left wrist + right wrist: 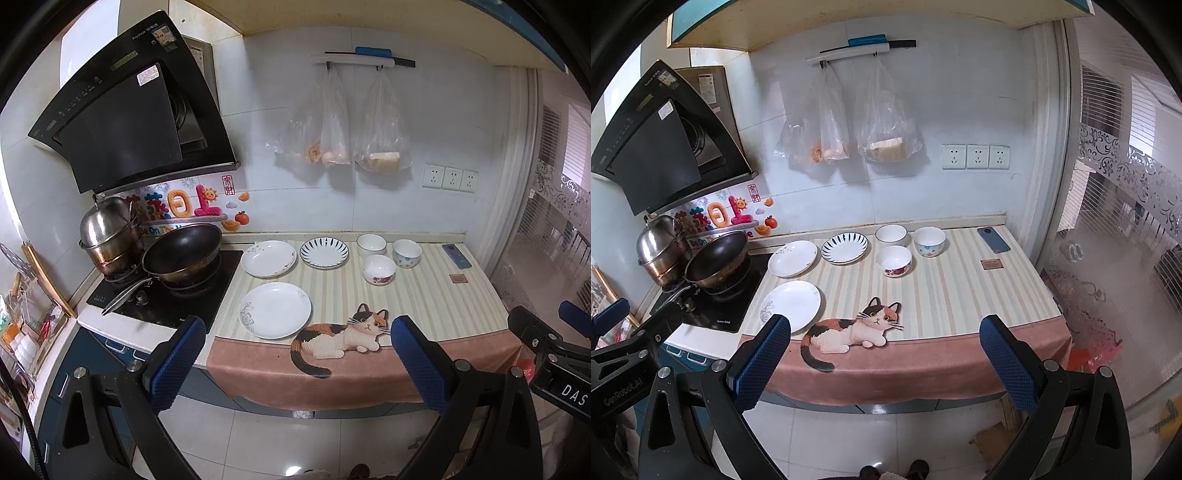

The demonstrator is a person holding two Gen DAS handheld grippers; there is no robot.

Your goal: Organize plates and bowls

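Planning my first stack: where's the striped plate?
Back row of the counter: the striped plate sits between a floral plate and a white bowl.

Soft daylight from the right, strong fisheye bending with dark corners, sharp center, glare spot on the floor tiles (293,470).

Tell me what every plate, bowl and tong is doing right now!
Left tongs: open, empty.
Right tongs: open, empty.
Near white plate: flat, empty, alone.
Far white plate: flat, empty.
Striped plate: flat, empty.
White bowl: upright, unstacked.
Dotted bowl: upright, unstacked.
Flowered bowl: upright, unstacked.
Wok: on the stove, tilted.
Phone: lying flat.
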